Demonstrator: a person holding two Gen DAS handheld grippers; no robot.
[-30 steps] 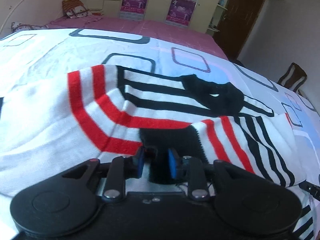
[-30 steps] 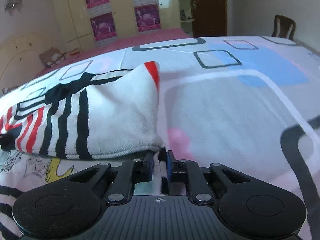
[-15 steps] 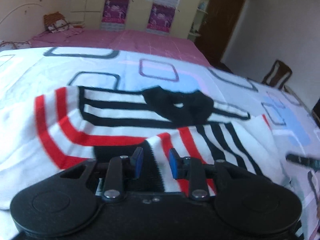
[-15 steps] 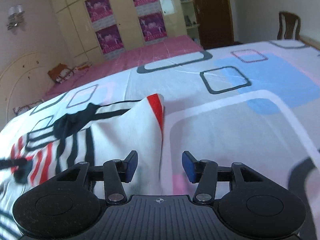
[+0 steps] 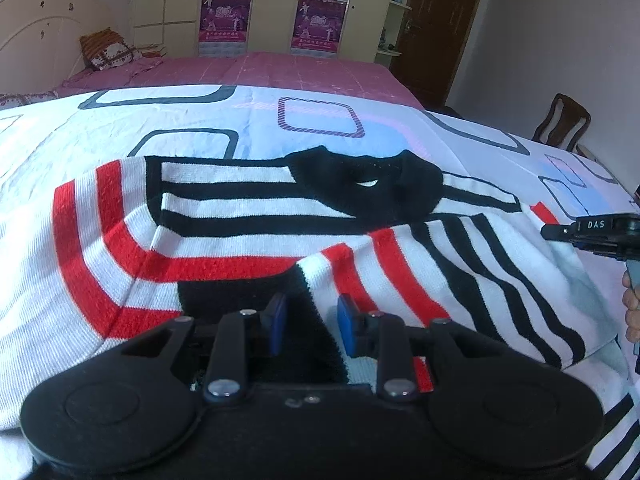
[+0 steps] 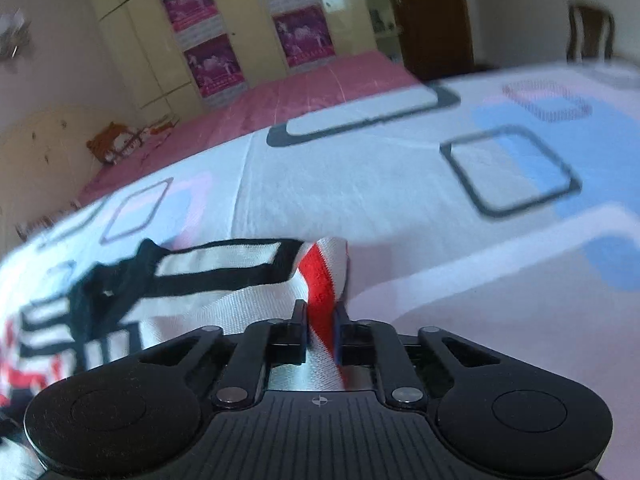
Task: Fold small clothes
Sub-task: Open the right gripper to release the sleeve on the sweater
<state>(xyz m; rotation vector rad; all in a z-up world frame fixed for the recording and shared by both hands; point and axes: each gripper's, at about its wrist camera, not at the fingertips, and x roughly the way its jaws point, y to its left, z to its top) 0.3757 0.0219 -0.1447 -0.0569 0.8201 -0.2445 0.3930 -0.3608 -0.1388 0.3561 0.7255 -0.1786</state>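
Change: since half a second ago the right hand-held gripper point(image 6: 321, 326) has gone from wide apart to pinched on the red-striped corner; the left hand-held gripper point(image 5: 311, 326) has let go of the black hem and stands parted over it.
Garment: a small striped sweater point(image 5: 248, 224), white with red and black bands, lies partly folded on the patterned bed sheet point(image 5: 100, 136), near the front edge.
Handling: soft, light knit, limp and likely to sag or stretch; best taken at hems and corners.
Left: moderately open, its blue pads astride the black hem point(image 5: 304, 344), gripping nothing.
Right: narrowly closed on the far right corner, cloth between the pads.
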